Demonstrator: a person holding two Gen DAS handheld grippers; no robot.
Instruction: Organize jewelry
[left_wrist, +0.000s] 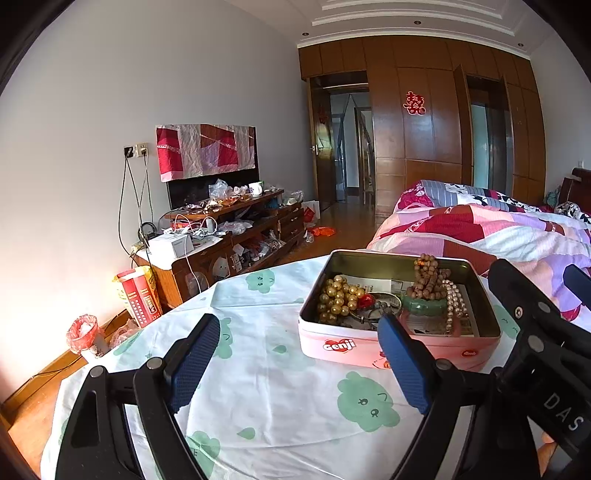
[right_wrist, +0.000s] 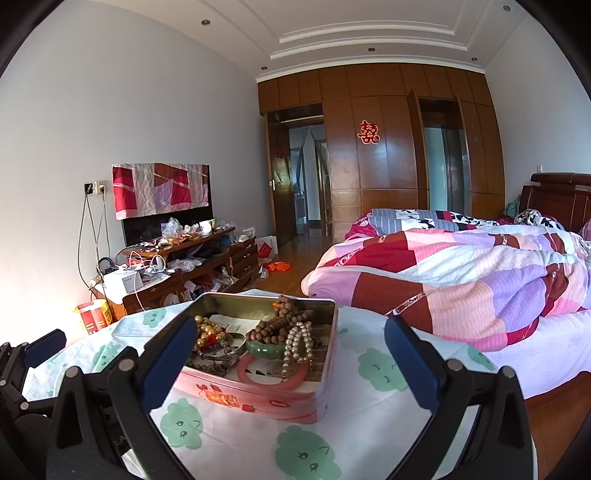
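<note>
Sitting on the counter (left_wrist: 280, 406), under a white cloth printed with green clouds, is the pink tin (left_wrist: 399, 350) that holds all the jewelry; the bed (right_wrist: 461, 280) lies just beyond it. Inside the tin, from bulkiest down, are a heap of brown wooden beads (right_wrist: 284, 325), a cluster of gold beads (left_wrist: 338, 295), a pink bangle (right_wrist: 273, 373), a green jade bangle (left_wrist: 424, 306), a silver bangle (left_wrist: 384, 306) and a hanging strand of pearls (right_wrist: 299, 343).

The main risk, as I judge it, is tangling: the pearl strand drapes over both the jade and the pink bangle, and the wooden beads sit piled on top, so pulling one piece could drag others out or tip the light tin. Either bangle could slip from a pinch and strike the counter. The two tools are also close together, with the right one's body crowding the left view's edge, so they could knock each other over the tin.

The left tool (left_wrist: 299, 354) has its blue pads spread wide, empty, with one pad in front of the tin's near wall and the other over bare cloth. The right tool (right_wrist: 284, 365) is likewise spread wide and holds nothing; its pads straddle the tin as seen, and I cannot tell whether either touches it.
</note>
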